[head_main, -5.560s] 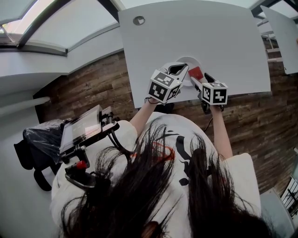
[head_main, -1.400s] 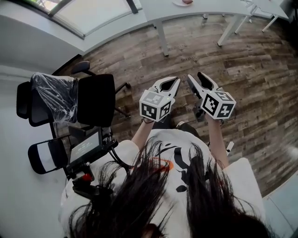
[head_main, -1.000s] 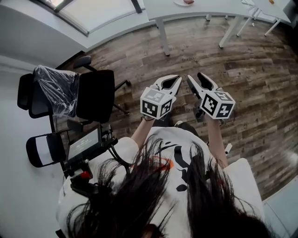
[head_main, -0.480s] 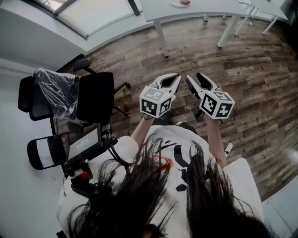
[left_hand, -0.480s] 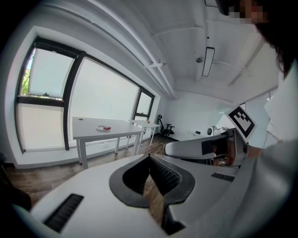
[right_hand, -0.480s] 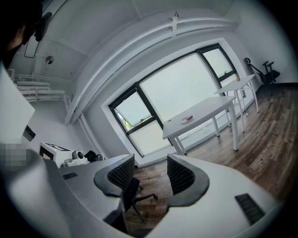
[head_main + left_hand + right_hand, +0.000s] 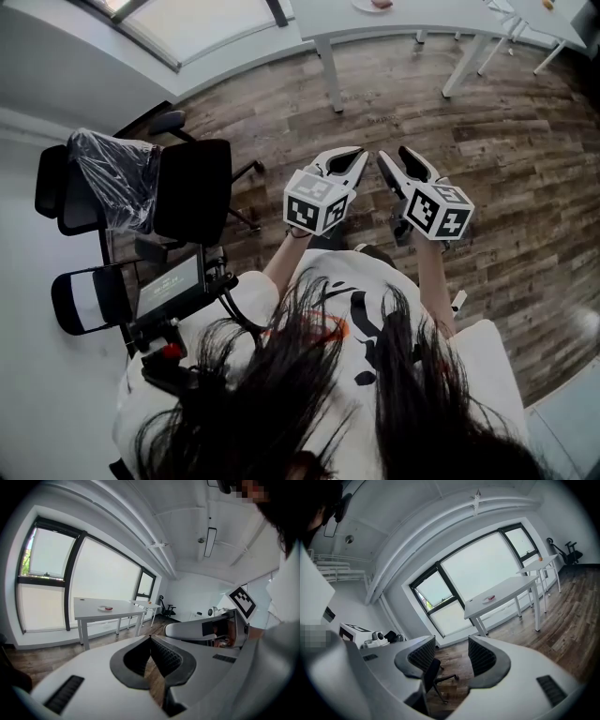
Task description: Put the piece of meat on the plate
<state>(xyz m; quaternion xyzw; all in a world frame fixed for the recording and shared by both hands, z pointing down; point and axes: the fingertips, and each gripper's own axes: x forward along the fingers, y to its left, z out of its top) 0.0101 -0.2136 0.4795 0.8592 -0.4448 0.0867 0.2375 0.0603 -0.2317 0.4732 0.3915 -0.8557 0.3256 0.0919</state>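
Note:
The white plate (image 7: 373, 4) with the red piece of meat on it sits far off on a white table (image 7: 412, 17), at the top edge of the head view. It also shows small in the left gripper view as the plate (image 7: 106, 608) and in the right gripper view as the plate (image 7: 490, 598). Both grippers hang side by side over the wooden floor, well away from the table. My left gripper (image 7: 356, 152) is shut, its tips (image 7: 150, 639) touching, nothing in it. My right gripper (image 7: 395, 153) holds nothing; a gap shows between its pads (image 7: 451, 642).
A black office chair (image 7: 192, 192) and a plastic-wrapped chair (image 7: 103, 178) stand to my left. A device with a screen (image 7: 173, 289) hangs at the person's left side. A second white table (image 7: 540, 563) stands beyond the first. Wooden floor lies between me and the tables.
Several seconds ago both grippers were at the plate on the table; now they are over the floor, far from it. Over the last second nothing visibly moved.

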